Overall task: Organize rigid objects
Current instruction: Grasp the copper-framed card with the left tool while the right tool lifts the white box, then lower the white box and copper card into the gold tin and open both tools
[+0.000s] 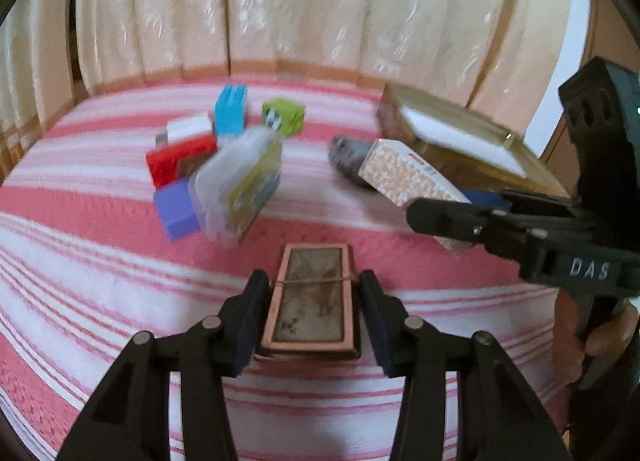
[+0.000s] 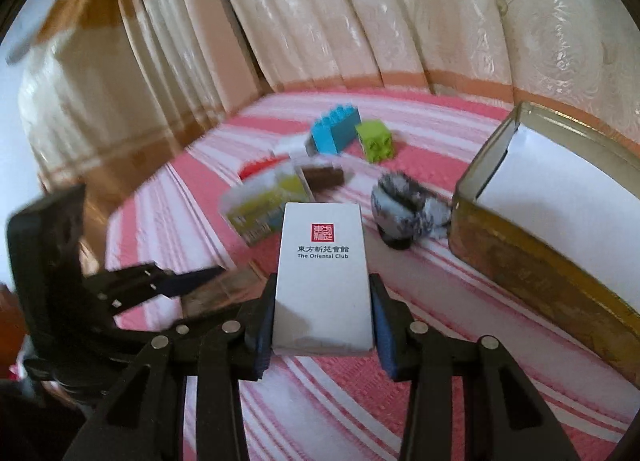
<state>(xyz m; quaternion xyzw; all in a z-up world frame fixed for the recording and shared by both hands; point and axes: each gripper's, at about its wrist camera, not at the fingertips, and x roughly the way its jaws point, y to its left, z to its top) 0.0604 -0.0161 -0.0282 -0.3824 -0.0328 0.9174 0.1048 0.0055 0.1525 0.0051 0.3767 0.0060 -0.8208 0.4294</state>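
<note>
Left wrist: left hand-held gripper [image 1: 312, 301] clamps pink-framed box [image 1: 310, 301]; right hand-held gripper [image 2: 323, 313] grips white carton [image 2: 323, 281]

The left gripper [image 1: 313, 293] points downward at a slant, and its two black fingers [image 1: 250, 309] press on the sides of a small flat pink-framed box [image 1: 310, 301]. The right gripper [image 2: 323, 313] has the same slanted pose and clamps a white carton [image 2: 323, 273] between its blue pads [image 2: 382, 325]. A hand [image 1: 592, 325] grasps the right gripper's handle from below.
</note>
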